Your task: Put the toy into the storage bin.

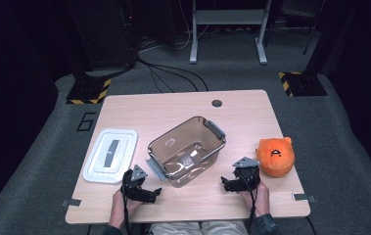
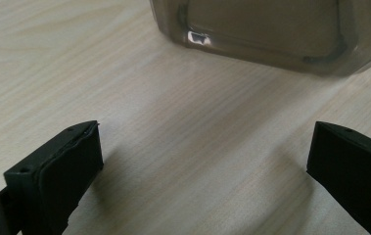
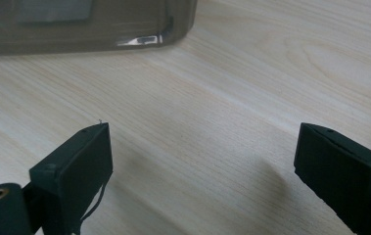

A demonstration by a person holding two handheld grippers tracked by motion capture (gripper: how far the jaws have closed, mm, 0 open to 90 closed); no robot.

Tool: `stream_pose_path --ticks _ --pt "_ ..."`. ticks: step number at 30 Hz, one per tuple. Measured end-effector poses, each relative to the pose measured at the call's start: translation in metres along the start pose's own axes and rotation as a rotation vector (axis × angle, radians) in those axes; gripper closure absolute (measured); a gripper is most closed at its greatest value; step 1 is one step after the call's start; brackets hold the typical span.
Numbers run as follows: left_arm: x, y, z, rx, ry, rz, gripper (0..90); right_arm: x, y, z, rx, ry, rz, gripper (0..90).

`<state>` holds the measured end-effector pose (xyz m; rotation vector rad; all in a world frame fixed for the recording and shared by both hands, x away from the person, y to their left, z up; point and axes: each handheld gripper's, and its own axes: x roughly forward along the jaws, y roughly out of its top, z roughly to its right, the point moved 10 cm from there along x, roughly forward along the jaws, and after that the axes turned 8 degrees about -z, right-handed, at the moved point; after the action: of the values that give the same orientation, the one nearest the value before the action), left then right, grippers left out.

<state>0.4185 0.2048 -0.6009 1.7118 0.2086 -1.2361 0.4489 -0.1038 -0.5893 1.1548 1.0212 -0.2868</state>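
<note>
Tongs, left [image 1: 154, 192] and right [image 1: 224, 184], are resting spread and empty on bench [image 1: 173, 107]; plush toy [image 1: 275, 156] at 3 o'clock of container [image 1: 187, 151] risks being nudged off the edge.

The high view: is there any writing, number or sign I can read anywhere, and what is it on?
"6", drawn in dark outline on the grey floor left of the table, at.
The orange plush toy bears a dark mark like a letter "A"; it may be a stitched face.
The white lid carries a grey strip, too small to read.
The clear container shows no writing.
</note>
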Motion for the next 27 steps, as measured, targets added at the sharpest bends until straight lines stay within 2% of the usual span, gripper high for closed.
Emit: stream_pose_path --ticks 1,2,4,6,7,10,13,16,27 --pt "0.001 0.001 0.001 -0.003 -0.001 0.014 0.0 -0.002 0.001 -0.001 -0.003 0.008 0.002 6.6" --pt "0.001 0.001 0.001 -0.004 -0.002 0.014 0.0 -0.004 0.003 -0.002 0.007 0.014 0.002 6.5" --pt "0.001 0.002 0.001 -0.011 -0.001 0.016 0.0 -0.006 0.005 -0.001 -0.002 0.018 0.001 6.2" --pt "0.001 0.002 0.001 -0.007 0.003 0.014 0.0 -0.009 0.009 0.000 0.012 0.010 0.009 6.1" --pt "0.001 0.001 0.001 -0.012 0.003 0.010 0.0 -0.011 0.010 0.002 -0.001 0.004 0.009 5.9" --pt "0.001 0.001 0.001 -0.011 -0.004 0.004 0.0 -0.016 0.017 0.006 0.033 0.010 0.023 6.0" --pt "0.001 0.001 0.000 -0.002 0.000 0.002 0.0 -0.019 0.021 0.009 0.039 0.018 0.025 6.3" --pt "0.001 0.001 0.000 -0.002 0.001 0.001 0.0 -0.027 0.031 0.016 0.058 0.011 0.050 6.6" --pt "0.001 0.001 0.000 -0.003 0.002 0.002 0.0 -0.041 0.051 0.031 0.058 -0.022 0.042 6.6"
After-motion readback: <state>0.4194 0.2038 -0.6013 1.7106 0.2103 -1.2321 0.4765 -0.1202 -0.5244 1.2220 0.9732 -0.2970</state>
